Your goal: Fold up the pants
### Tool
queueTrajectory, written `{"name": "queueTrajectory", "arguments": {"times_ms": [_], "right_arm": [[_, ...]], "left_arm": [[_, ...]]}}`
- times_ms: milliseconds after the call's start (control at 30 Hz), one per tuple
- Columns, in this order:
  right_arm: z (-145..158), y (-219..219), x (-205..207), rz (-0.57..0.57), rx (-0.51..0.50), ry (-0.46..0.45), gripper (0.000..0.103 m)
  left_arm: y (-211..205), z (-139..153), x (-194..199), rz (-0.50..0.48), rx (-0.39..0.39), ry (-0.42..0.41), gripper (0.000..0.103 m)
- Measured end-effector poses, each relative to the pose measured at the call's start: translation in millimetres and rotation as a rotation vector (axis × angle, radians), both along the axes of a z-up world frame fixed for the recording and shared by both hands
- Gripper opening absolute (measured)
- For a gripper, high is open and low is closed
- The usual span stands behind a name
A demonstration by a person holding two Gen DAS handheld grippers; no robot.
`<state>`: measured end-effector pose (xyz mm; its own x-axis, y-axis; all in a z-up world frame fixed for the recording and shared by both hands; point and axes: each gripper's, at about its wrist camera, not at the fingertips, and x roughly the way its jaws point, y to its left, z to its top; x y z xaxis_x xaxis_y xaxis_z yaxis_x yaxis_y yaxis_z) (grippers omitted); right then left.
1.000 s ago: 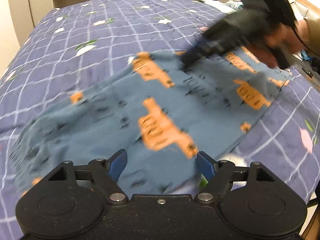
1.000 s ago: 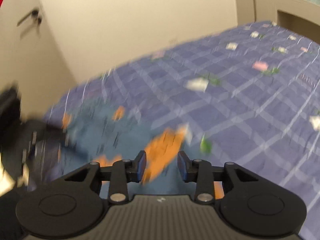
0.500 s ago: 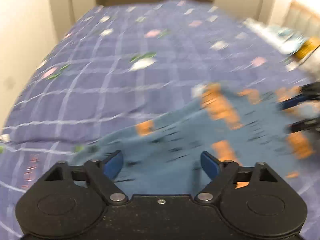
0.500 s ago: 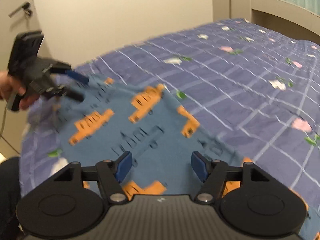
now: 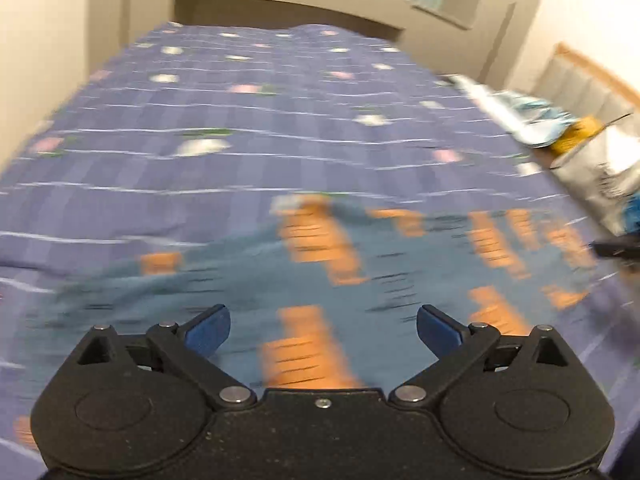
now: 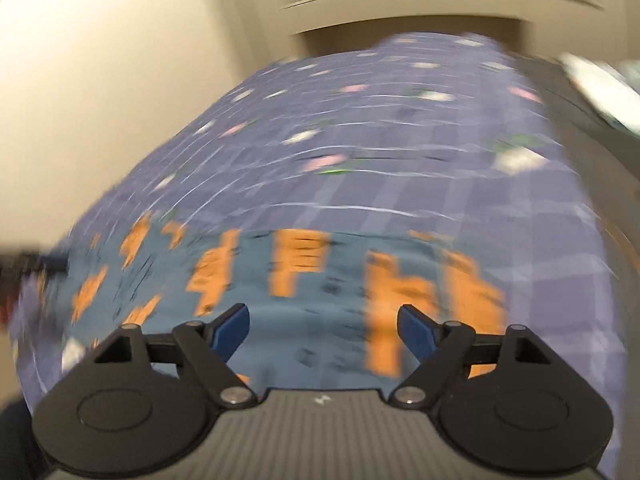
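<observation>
The blue pants (image 5: 360, 276) with orange prints lie spread flat across the bed, blurred by motion. My left gripper (image 5: 324, 328) hovers over their near edge. Its jaws are opening wide, with no cloth pinched between the blue pads. My right gripper (image 6: 324, 325) hangs over the pants (image 6: 320, 300) at another spot along the near edge. Its jaws are also opening, with only the flat cloth showing beyond them. A dark tip of the other gripper shows at the right edge of the left wrist view and at the left edge of the right wrist view.
The purple checked bedcover (image 5: 260, 128) reaches back to a beige headboard (image 5: 320, 8). A heap of bags and cloth (image 5: 560, 132) lies along the bed's right side. A cream wall (image 6: 120, 80) runs along the left.
The right jaws, narrow around the orange-printed cloth a second ago, have spread wide, and that hand has swung across the bed. The left jaws have widened and its view has lifted toward the headboard.
</observation>
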<state>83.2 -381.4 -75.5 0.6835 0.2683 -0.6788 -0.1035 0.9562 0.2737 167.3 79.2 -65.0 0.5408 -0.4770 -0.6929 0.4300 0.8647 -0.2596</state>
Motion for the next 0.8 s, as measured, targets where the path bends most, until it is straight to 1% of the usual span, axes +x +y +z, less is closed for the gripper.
{"name": "queueTrajectory", "arguments": {"times_ms": [33, 100, 167, 233, 267, 333, 367, 400, 467, 500, 567, 600, 633, 667, 700, 733, 800], "right_arm": [[-1.1, -13.8, -5.7, -0.053, 0.026, 0.012, 0.085], [-6.2, -41.6, -18.7, -0.162, 0.089, 0.044, 0.085], [-15.3, -68.7, -29.5, -0.249, 0.188, 0.065, 0.085], [-23.6, -89.1, -36.0, -0.319, 0.272, 0.082, 0.080], [-29.8, -99.5, -38.8, -0.353, 0.322, 0.090, 0.077], [-40.7, -114.8, -43.0, -0.402, 0.446, 0.090, 0.074], [-43.4, -124.1, -49.5, -0.421, 0.489, 0.088, 0.070], [-46.6, -129.6, -52.2, -0.435, 0.519, 0.088, 0.067], [-51.2, -136.0, -57.3, -0.438, 0.562, 0.083, 0.067], [-53.9, -137.6, -58.2, -0.431, 0.569, 0.086, 0.066], [-58.0, -136.3, -56.2, -0.415, 0.577, 0.095, 0.066], [-60.8, -135.3, -53.8, -0.410, 0.577, 0.100, 0.064], [-62.5, -133.6, -52.2, -0.404, 0.580, 0.101, 0.062], [-62.3, -130.9, -51.6, -0.397, 0.588, 0.101, 0.058], [-64.9, -132.0, -46.8, -0.393, 0.600, 0.104, 0.052], [-68.2, -133.1, -42.3, -0.391, 0.616, 0.111, 0.050], [-74.0, -134.1, -34.3, -0.395, 0.642, 0.124, 0.043]], "left_arm": [[-18.1, -1.7, -0.8, -0.034, -0.013, 0.012, 0.100], [-64.1, -3.8, -5.7, -0.121, -0.009, 0.022, 0.099], [-107.1, -5.1, -12.2, -0.203, 0.000, 0.021, 0.098], [-145.8, -5.3, -18.5, -0.276, -0.010, 0.026, 0.098], [-164.1, -4.9, -19.9, -0.309, -0.015, 0.028, 0.098], [-199.0, -5.2, -23.6, -0.380, -0.015, 0.023, 0.097], [-214.9, -5.5, -27.6, -0.417, -0.009, 0.014, 0.097], [-232.5, -5.7, -28.4, -0.461, 0.000, 0.010, 0.097], [-260.8, -8.7, -28.4, -0.522, 0.015, 0.005, 0.097], [-272.1, -11.6, -28.1, -0.546, 0.024, 0.004, 0.097], [-293.3, -21.4, -25.2, -0.588, 0.045, 0.031, 0.093], [-298.9, -25.4, -24.9, -0.612, 0.058, 0.050, 0.089], [-300.7, -30.1, -26.3, -0.644, 0.079, 0.068, 0.089], [-303.4, -34.2, -31.1, -0.679, 0.104, 0.061, 0.089], [-302.7, -35.7, -36.2, -0.715, 0.131, 0.036, 0.089], [-302.1, -37.4, -42.2, -0.752, 0.162, 0.017, 0.089], [-299.4, -38.9, -48.1, -0.783, 0.184, 0.010, 0.089]]}}
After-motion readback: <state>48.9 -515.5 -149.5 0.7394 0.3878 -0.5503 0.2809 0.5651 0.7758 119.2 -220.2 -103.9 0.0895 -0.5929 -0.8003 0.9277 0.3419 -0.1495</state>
